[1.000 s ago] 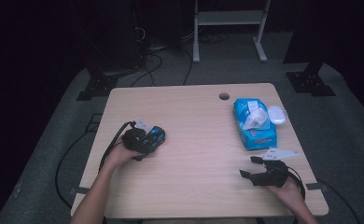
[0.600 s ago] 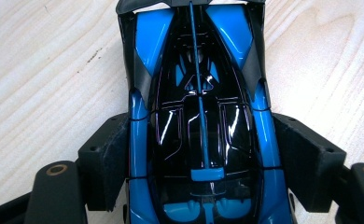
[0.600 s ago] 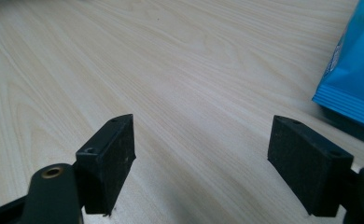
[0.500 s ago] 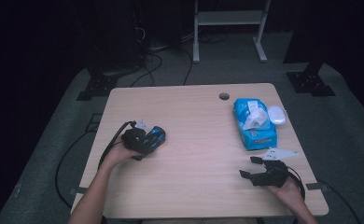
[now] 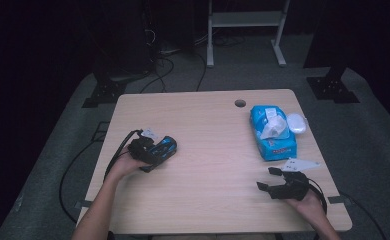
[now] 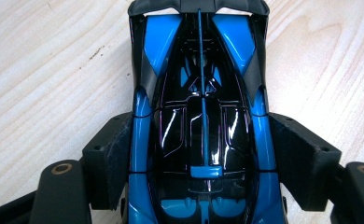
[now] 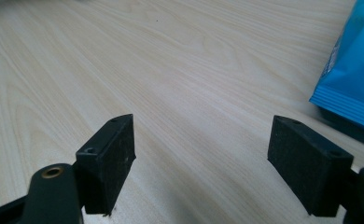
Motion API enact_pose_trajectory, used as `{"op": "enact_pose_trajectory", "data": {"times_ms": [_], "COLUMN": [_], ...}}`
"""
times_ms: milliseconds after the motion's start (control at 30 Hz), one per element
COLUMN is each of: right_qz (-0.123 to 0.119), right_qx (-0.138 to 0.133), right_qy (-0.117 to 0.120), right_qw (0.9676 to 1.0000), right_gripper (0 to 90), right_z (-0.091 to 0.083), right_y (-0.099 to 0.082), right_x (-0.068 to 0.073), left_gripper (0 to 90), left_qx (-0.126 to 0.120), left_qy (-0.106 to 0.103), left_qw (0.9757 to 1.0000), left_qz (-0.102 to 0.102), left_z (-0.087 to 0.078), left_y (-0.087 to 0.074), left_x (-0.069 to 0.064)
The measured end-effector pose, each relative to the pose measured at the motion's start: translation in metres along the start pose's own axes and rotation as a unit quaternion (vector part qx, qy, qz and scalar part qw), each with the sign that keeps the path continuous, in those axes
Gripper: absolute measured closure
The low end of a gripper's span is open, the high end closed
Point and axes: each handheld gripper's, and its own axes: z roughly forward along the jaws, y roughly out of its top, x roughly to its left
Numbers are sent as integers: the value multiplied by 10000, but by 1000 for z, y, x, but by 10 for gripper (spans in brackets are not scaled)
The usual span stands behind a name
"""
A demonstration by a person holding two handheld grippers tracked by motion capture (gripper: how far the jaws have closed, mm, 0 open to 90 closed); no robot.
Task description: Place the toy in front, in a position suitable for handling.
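- Gripping a blue-and-black toy car [image 6: 201, 126] across its waist, the left gripper [image 5: 148, 150] has its two black pads against the car's flanks, one on each side; the jaws have just been closing, and the car sits squarely between them.
- Resting on the wooden table [image 5: 208, 150], well to the left of the blue wipes pack [image 5: 273, 132], the car lies with its nose pointing away from the hand that holds it, toward the pack's side of the table.
- Taking the car at mid-body rather than at nose or tail looks deliberate: the flanks there run near parallel, giving the pads flat faces to press, and the weight should balance on a lift.
- Lying idle on the table near the pack's near end, the right gripper [image 5: 278, 187] has its jaws spread wide with nothing between them; its own view looks across bare wood, with a corner of the pack at the right edge.
- Parked close to the pack, that open gripper seems kept out of the way while the left does the work, yet within easy reach of the wipes.
- Sitting just beyond the pack's right side, a small white oval object [image 5: 297, 122] lies by the table's edge, untouched; what it is cannot be made out.
- Showing at the pack's top, a white wipe [image 5: 274, 127] pokes from the opening.
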Motion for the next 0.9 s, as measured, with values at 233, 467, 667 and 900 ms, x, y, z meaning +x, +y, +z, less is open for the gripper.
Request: {"op": "enact_pose_trajectory", "data": {"times_ms": [233, 467, 667, 900], "right_qz": [2, -13, -21, -45], "right_qx": [-5, -3, 5, 35], "right_qy": [-2, -1, 3, 11], "right_qw": [10000, 10000, 10000, 10000], "right_gripper": [220, 220, 220, 220], "right_z": [0, 0, 0, 1], "right_y": [0, 0, 0, 0], "right_x": [0, 0, 0, 1], "left_gripper": [266, 266, 263, 259], "left_qx": [-113, 189, 436, 552], "left_qy": [-29, 83, 135, 159], "left_qw": [9999, 9998, 9990, 9982], "left_qz": [-38, 16, -8, -196], "left_z": [-4, 2, 3, 6], "left_y": [2, 4, 11, 17], "left_x": [0, -3, -5, -5]}}
